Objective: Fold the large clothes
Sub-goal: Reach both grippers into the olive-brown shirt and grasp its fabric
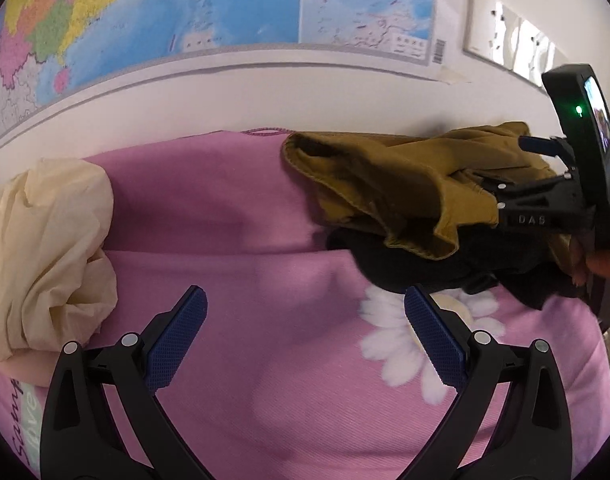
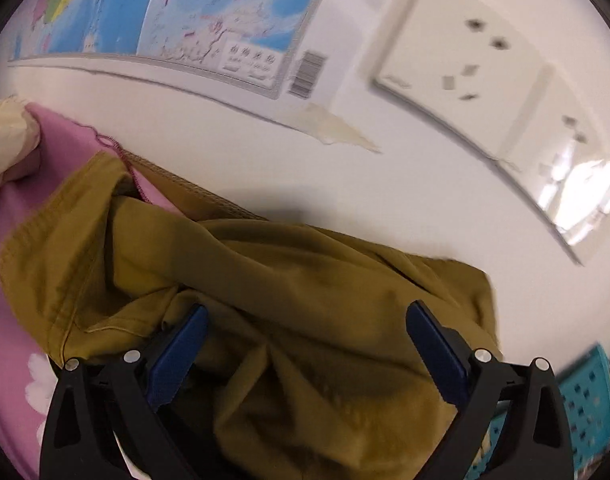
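Pink flowered cover [image 1: 233, 208] spread wide, mustard garment [image 2: 305, 300] crumpled at its far right by the wall. Pickup stage, I'd say: right gripper [image 2: 305, 344] gaping over it, left gripper [image 1: 305, 332] gaping, empty. Next: pinch an edge.

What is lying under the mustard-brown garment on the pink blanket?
A black garment lies partly under the mustard-brown garment, on the pink blanket. How far the black one reaches beneath is covered, so I cannot tell.
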Tool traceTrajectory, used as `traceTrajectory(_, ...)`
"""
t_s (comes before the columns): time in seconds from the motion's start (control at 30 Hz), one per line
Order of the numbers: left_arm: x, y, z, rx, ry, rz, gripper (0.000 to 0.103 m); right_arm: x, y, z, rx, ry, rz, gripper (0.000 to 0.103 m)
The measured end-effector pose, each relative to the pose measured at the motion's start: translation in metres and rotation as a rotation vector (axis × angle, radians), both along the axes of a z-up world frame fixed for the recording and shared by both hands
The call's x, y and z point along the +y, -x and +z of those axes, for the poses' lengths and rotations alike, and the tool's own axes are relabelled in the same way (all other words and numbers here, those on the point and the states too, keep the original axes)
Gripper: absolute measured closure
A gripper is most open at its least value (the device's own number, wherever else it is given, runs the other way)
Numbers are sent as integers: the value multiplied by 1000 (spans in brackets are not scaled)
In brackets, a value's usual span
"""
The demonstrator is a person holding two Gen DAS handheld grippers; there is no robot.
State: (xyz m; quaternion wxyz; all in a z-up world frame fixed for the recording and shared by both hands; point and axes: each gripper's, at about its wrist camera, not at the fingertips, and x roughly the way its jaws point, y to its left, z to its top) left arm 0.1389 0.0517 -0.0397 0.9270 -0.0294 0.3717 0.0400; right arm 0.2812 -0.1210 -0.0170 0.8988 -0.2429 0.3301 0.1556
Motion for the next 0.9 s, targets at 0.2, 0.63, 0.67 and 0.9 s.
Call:
traceTrajectory(0.2,11,-12,-7,14,1,18,5,-6,-2,12,69,-39,82,88)
traceTrajectory(0.63,6,-41,17,-139,78,-171,5,-129,54,132,-106,-522,-22,98)
traceTrajectory(0.67,0,-41,21,-165,104,-235,5,-134,58,140,-113,-533,-26,99)
traceTrajectory(0.9,-60,-69,21,-250,104,-524,9,-153,76,140,-112,-614,-24,99)
